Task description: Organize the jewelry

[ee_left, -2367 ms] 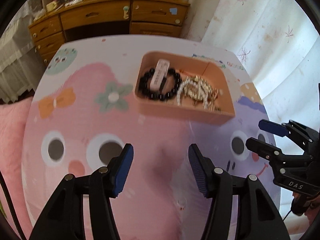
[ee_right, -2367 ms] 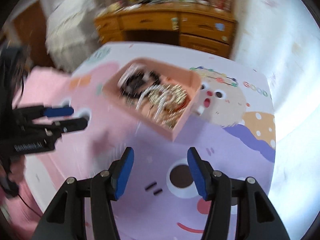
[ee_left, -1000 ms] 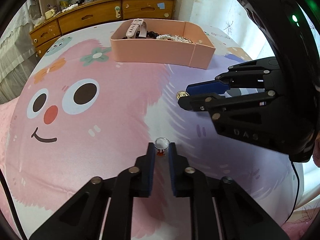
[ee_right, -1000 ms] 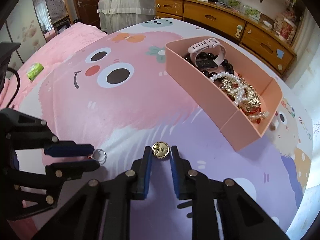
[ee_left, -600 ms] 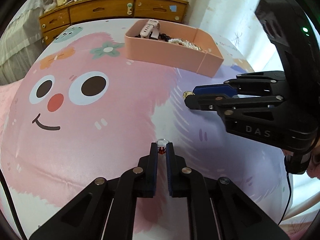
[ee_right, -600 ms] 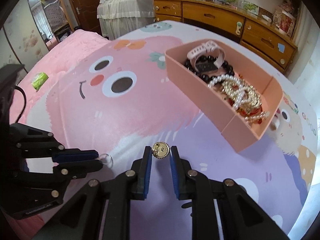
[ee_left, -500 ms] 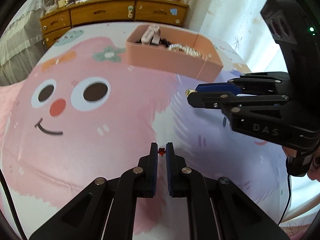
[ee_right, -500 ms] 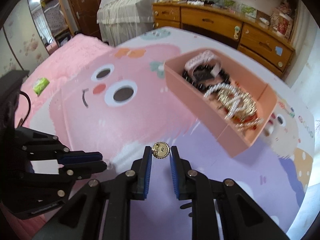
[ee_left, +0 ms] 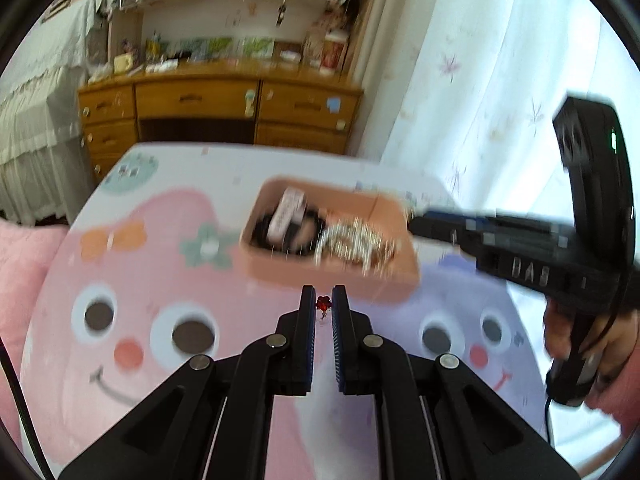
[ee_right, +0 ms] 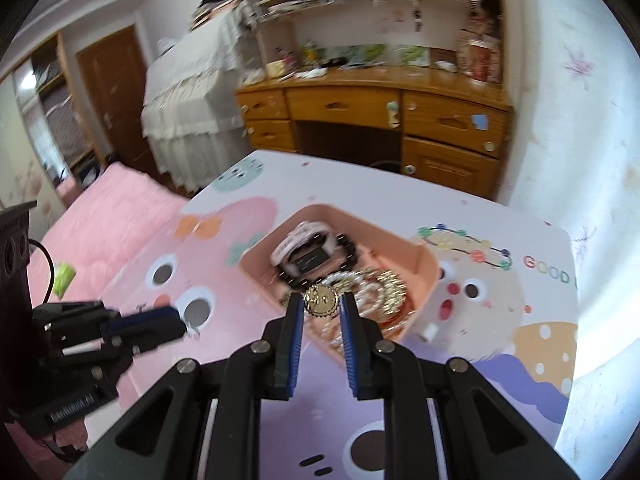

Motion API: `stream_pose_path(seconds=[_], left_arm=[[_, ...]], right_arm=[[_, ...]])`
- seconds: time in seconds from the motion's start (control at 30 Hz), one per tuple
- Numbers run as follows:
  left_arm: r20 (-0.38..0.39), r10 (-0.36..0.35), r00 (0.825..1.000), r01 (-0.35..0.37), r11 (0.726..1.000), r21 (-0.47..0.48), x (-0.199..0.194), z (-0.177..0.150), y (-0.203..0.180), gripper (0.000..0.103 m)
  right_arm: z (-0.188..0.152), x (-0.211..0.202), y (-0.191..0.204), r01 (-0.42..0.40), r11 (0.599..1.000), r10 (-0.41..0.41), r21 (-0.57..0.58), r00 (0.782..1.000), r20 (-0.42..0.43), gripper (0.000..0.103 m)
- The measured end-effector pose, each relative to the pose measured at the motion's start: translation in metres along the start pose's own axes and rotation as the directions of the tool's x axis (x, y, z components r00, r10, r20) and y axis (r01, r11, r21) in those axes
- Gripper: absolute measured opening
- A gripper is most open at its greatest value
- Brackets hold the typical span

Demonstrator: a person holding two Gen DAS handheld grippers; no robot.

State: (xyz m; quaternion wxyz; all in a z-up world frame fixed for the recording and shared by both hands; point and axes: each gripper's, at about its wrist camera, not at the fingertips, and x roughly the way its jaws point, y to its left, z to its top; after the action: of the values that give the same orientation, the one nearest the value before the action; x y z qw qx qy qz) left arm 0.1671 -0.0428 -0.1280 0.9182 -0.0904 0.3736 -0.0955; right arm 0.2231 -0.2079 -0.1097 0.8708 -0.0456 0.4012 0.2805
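Both grippers are up off the cartoon-printed cover [ee_right: 460, 412] now, where a second ago we had them down at the surface. Our left gripper [ee_left: 323, 304] is pinched nearly closed on a small red stone [ee_left: 322, 303], the rest of that piece hidden between the pads; a second ago its clear ring lay on the cover at the tips. Our right gripper [ee_right: 321, 307] is clamped narrow on a round gold brooch [ee_right: 320, 300], scalloped at the rim and bright, standing on edge between the blue pads, and it is now seen against the pink tray [ee_right: 424, 264] rather than the cover short of it. That tray sits toward the far end of the cover, near the wooden dresser [ee_right: 440, 120], and we see in it a pale pink watch [ee_right: 298, 242], a black bead bracelet [ee_right: 348, 248] and a heap of pearl and gold chains [ee_right: 380, 292]. From the left view the tray [ee_left: 280, 268] is blurred, just beyond our tips, and a hand [ee_left: 576, 336] grips the right tool beside it.
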Motion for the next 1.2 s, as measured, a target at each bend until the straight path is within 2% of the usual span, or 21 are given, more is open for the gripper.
stream_pose_path(seconds=[0.2,0.33,0.37,0.4,0.43,0.5,0.53,0.6,0.63,0.67,0.73,0.83,0.9,0.97,1.0,1.03,1.07,1.1,1.13,1.17,1.2], left_arm=[[0.108,-0.018,0.994,0.012,0.998,0.057,0.014,0.043,-0.008,0.006],[0.135,-0.051,0.990,0.039,0.995,0.091,0.030,0.067,-0.010,0.006],[0.115,-0.063,0.991,0.052,0.994,0.093,0.037,0.071,-0.011,0.006],[0.076,-0.057,0.995,0.050,0.995,0.091,0.047,0.076,-0.011,0.007],[0.044,-0.031,0.999,0.027,0.996,0.081,0.056,0.079,-0.011,0.013],[0.007,-0.033,0.999,0.033,0.998,0.057,0.065,0.080,-0.007,0.022],[0.001,-0.047,0.999,0.047,0.998,0.045,0.066,0.079,-0.005,0.030],[-0.004,-0.050,0.999,0.050,0.998,0.041,0.064,0.075,-0.001,0.050],[-0.009,-0.044,0.999,0.044,0.998,0.042,0.062,0.071,0.000,0.065],[-0.013,-0.033,0.999,0.034,0.999,0.043,0.059,0.068,0.002,0.068],[-0.037,-0.017,0.999,0.019,0.999,0.038,0.054,0.059,0.006,0.068],[-0.134,0.018,0.991,-0.020,1.000,-0.011,0.046,0.038,0.018,0.078],[-0.222,0.039,0.974,-0.053,0.997,-0.059,0.040,0.017,0.031,0.083],[-0.355,0.054,0.933,-0.096,0.990,-0.102,0.029,-0.011,0.048,0.084],[-0.399,0.058,0.915,-0.113,0.987,-0.114,0.024,-0.020,0.054,0.084],[-0.460,0.071,0.885,-0.147,0.980,-0.132,0.015,-0.036,0.065,0.084],[-0.498,0.090,0.863,-0.183,0.973,-0.140,0.008,-0.047,0.072,0.084],[-0.548,0.128,0.826,-0.245,0.959,-0.146,-0.001,-0.061,0.082,0.085],[-0.606,0.162,0.779,-0.308,0.940,-0.144,-0.011,-0.075,0.093,0.085],[-0.655,0.162,0.738,-0.335,0.931,-0.147,-0.020,-0.089,0.102,0.085],[-0.685,0.144,0.714,-0.335,0.929,-0.155,-0.028,-0.098,0.108,0.085]], right_arm=[[-0.001,0.007,-0.014,-0.003,0.997,0.001,0.078,0.999,0.033,0.019],[-0.004,0.014,-0.023,-0.001,0.989,-0.007,0.149,0.999,0.053,0.022],[-0.004,0.017,-0.025,-0.007,0.986,-0.001,0.169,0.999,0.044,0.034],[-0.005,0.021,-0.028,0.003,0.982,-0.009,0.189,1.000,0.030,0.053],[-0.007,0.023,-0.029,0.021,0.978,-0.027,0.207,0.999,0.022,0.059],[-0.011,0.019,-0.030,0.035,0.973,-0.044,0.229,0.998,0.035,0.060],[-0.014,0.016,-0.030,0.034,0.971,-0.045,0.235,0.998,0.039,0.060],[-0.021,0.012,-0.028,0.052,0.970,-0.061,0.236,0.998,0.032,0.061],[-0.024,0.010,-0.027,0.063,0.970,-0.070,0.236,0.997,0.024,0.062],[-0.028,0.009,-0.025,0.078,0.969,-0.083,0.235,0.997,0.009,0.065],[-0.038,0.005,-0.021,0.118,0.960,-0.114,0.254,0.993,-0.029,0.069],[-0.058,-0.002,-0.017,0.212,0.916,-0.178,0.339,0.976,-0.128,0.073],[-0.079,-0.009,-0.012,0.300,0.851,-0.220,0.431,0.949,-0.226,0.074],[-0.099,-0.019,-0.007,0.344,0.791,-0.221,0.506,0.932,-0.287,0.074],[-0.115,-0.028,0.001,0.393,0.739,-0.235,0.547,0.912,-0.337,0.074],[-0.127,-0.035,0.008,0.440,0.700,-0.256,0.563,0.890,-0.378,0.074],[-0.136,-0.040,0.015,0.483,0.670,-0.274,0.564,0.867,-0.416,0.074],[-0.149,-0.048,0.029,0.555,0.625,-0.297,0.549,0.819,-0.490,0.074],[-0.160,-0.052,0.041,0.600,0.596,-0.299,0.534,0.783,-0.545,0.074],[-0.168,-0.054,0.049,0.626,0.575,-0.288,0.527,0.757,-0.586,0.074],[-0.180,-0.058,0.063,0.641,0.549,-0.242,0.537,0.736,-0.632,0.074]])
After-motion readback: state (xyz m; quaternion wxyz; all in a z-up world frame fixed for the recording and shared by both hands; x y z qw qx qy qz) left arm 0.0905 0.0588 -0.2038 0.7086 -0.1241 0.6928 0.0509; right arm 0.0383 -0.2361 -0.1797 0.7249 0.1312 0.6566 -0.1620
